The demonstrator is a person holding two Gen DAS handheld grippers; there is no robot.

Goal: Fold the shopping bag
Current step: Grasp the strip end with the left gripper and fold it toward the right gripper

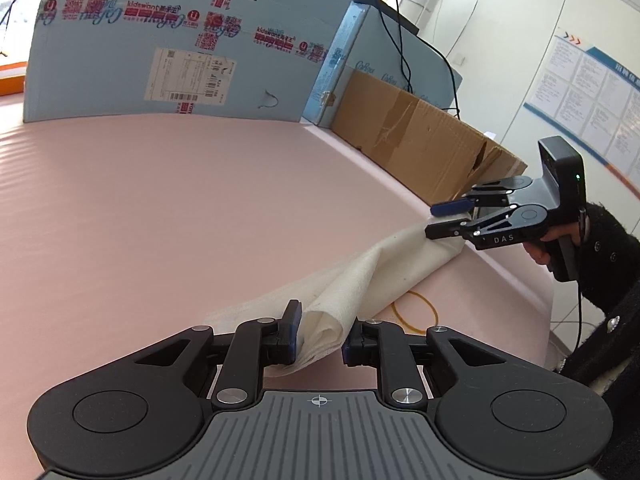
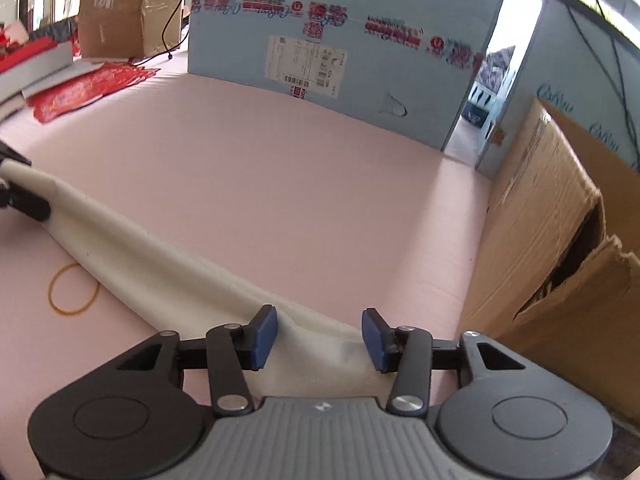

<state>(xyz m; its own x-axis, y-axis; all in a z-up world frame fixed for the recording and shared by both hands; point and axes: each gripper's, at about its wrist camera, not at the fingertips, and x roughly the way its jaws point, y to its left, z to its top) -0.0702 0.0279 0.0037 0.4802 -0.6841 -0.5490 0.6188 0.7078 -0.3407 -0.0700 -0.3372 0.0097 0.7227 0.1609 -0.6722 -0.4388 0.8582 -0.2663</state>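
The cream cloth shopping bag (image 1: pixel 356 276) is rolled into a long strip lying across the pink table (image 1: pixel 160 200). In the left wrist view my left gripper (image 1: pixel 322 336) is shut on the near end of the roll, with the cloth bunched between its blue pads. My right gripper (image 1: pixel 442 218) is at the far end, its two fingers spread one above the other. In the right wrist view the bag (image 2: pixel 168 264) runs between the right gripper (image 2: pixel 318 338) fingers, which stand apart from the flat cloth. The left gripper (image 2: pixel 18 180) shows at that view's left edge, holding the other end.
A yellow rubber band (image 1: pixel 416 312) (image 2: pixel 74 288) lies on the table beside the bag. A large blue carton (image 1: pixel 160 40) (image 2: pixel 340 40) stands at the back, a torn brown cardboard box (image 1: pixel 420 140) (image 2: pixel 560 240) along the right. Red packets (image 2: pixel 80 88) lie far left. A black sleeve (image 1: pixel 604 252) holds the right gripper.
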